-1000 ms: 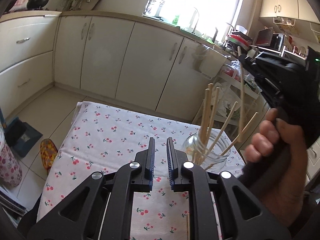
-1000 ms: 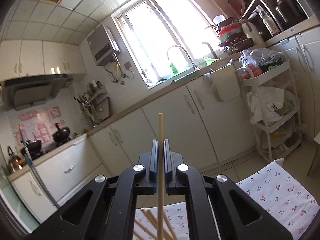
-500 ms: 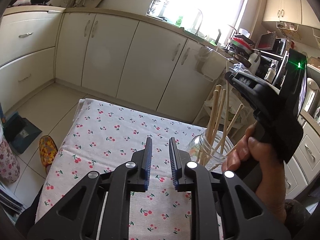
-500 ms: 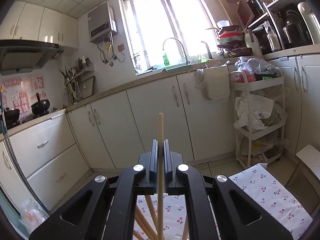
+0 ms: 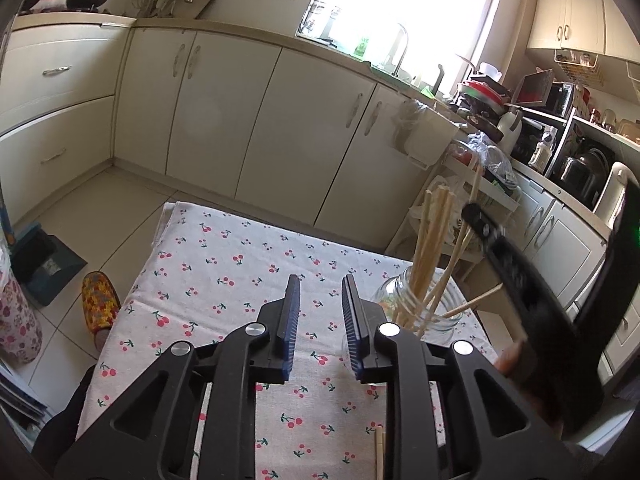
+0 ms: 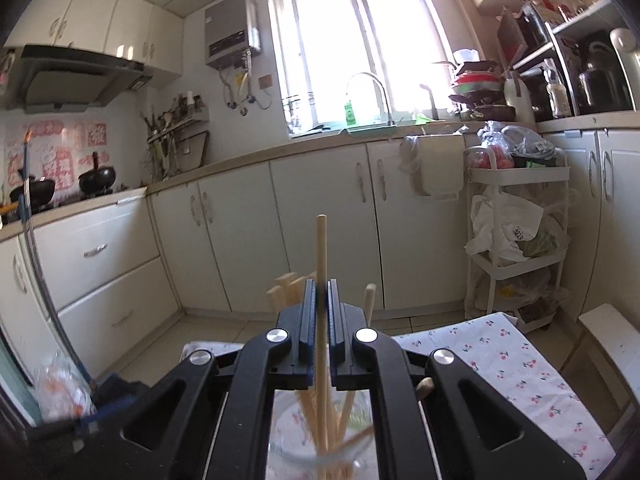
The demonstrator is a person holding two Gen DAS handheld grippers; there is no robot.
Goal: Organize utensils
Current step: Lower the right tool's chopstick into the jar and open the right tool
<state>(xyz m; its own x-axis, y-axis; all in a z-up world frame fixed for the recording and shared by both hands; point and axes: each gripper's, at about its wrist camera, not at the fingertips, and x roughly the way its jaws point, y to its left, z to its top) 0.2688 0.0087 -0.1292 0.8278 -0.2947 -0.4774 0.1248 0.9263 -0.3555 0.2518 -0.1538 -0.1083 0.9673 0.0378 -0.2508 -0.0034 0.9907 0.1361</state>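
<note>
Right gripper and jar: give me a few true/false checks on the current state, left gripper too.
1. The right gripper is clamped on a single chopstick. True.
2. That chopstick lies flat on the tablecloth. False: it stands upright, its lower end down in the glass jar.
3. The glass jar is empty. False: it already holds several chopsticks.
4. The left gripper holds nothing. True: its jaws have just been opening, with nothing between them.
5. The jar stands on the kitchen counter. False: it stands on the cherry-print tablecloth.
</note>
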